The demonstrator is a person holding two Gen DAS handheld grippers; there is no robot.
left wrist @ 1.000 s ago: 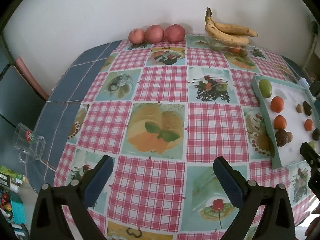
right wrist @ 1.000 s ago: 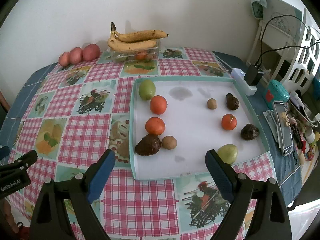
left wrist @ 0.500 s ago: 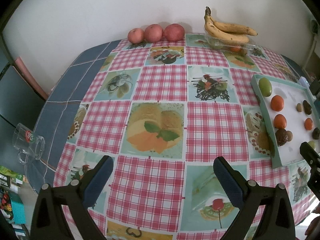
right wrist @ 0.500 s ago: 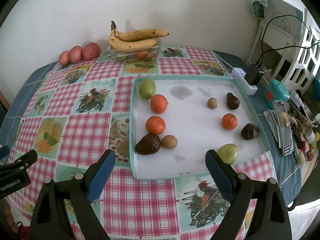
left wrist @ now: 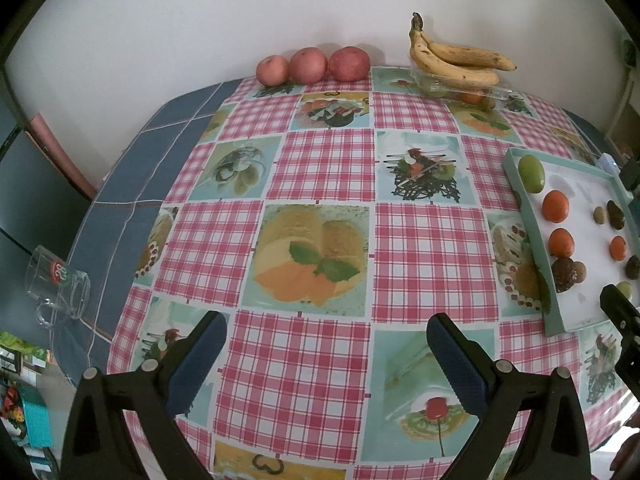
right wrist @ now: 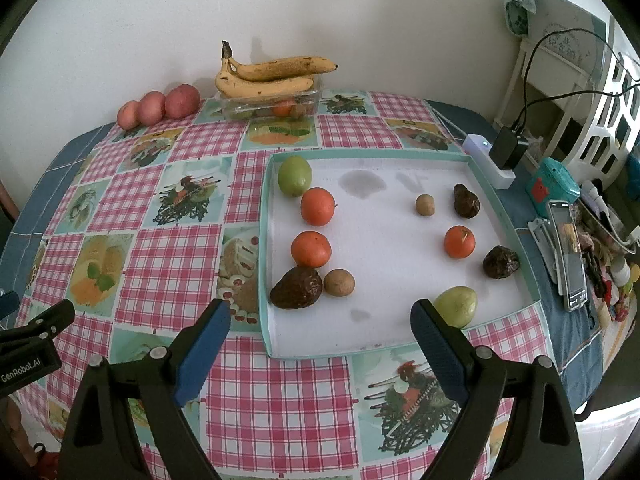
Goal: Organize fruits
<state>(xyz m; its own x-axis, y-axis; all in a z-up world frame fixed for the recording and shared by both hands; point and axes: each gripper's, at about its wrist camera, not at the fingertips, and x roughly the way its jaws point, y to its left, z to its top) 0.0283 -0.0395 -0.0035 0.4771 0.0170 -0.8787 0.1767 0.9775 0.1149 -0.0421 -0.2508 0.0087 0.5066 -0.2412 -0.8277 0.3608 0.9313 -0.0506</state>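
The right gripper point(right wrist: 320, 320) hangs spread wide and empty at the bottom of its view, just short of the near rim of the shallow white tray with a teal edge point(right wrist: 400, 347). In the tray's left half lie a green round fruit point(right wrist: 294, 175), two orange fruits point(right wrist: 317, 206), a dark wrinkled avocado point(right wrist: 296, 288) and a small brown fruit point(right wrist: 339, 282) beside it. A second green fruit point(right wrist: 456, 306) sits lower right, partly behind the gripper's right finger. The left gripper point(left wrist: 326, 338), equally spread and empty, hovers over bare pink-checked tablecloth point(left wrist: 328, 168), with the tray far right in its frame. Yellow speckled bananas point(right wrist: 272, 74) rest on a clear plastic box point(right wrist: 268, 108) by the white wall, three red apples point(right wrist: 160, 106) to their left.
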